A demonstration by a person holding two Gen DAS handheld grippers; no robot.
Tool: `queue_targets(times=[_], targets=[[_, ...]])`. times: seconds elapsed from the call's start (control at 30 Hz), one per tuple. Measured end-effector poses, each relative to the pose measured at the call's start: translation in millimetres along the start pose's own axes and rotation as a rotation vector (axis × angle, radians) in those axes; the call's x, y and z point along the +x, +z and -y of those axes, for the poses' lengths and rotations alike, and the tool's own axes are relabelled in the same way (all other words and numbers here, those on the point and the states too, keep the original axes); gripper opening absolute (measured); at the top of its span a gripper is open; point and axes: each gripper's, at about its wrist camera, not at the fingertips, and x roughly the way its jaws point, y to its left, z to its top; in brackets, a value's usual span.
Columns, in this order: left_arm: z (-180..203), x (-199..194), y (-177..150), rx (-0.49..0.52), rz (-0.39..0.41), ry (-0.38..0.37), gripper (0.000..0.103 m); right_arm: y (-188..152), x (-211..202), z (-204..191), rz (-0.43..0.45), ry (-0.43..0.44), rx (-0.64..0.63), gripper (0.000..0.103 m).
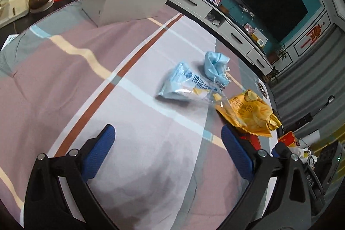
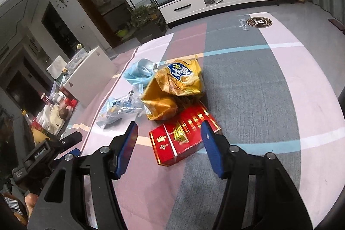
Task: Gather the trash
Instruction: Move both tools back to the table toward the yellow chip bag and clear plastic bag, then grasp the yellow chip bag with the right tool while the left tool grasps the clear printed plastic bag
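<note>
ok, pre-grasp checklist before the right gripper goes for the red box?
1. Right gripper open: ok, jaws spread wide, nothing between them.
2. Red box lined up: ok, it lies just ahead, between the fingers.
3. Box free to lift: not ok, the chip bag overlaps its far end.
4. Left gripper clear of the path: ok, open and empty, over bare cloth short of the blue wrapper.
5. Other trash accounted for: ok, wrapper and mask lie beside the bag.
6. Bin location: cannot tell, none identifiable in either view.
</note>
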Motion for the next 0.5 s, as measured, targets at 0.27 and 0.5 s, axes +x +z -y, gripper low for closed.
queue_targets(times=[0.27,0.5], targets=[[18,30,32,-0.001,-0.005,-0.046,0.098,14,24,-9,-0.002,0.001,-0.013,0.060],[27,75,46,0.028,-0.041,0.010,0.090,21,45,-14,-0.008,0.015,0.004,0.060]])
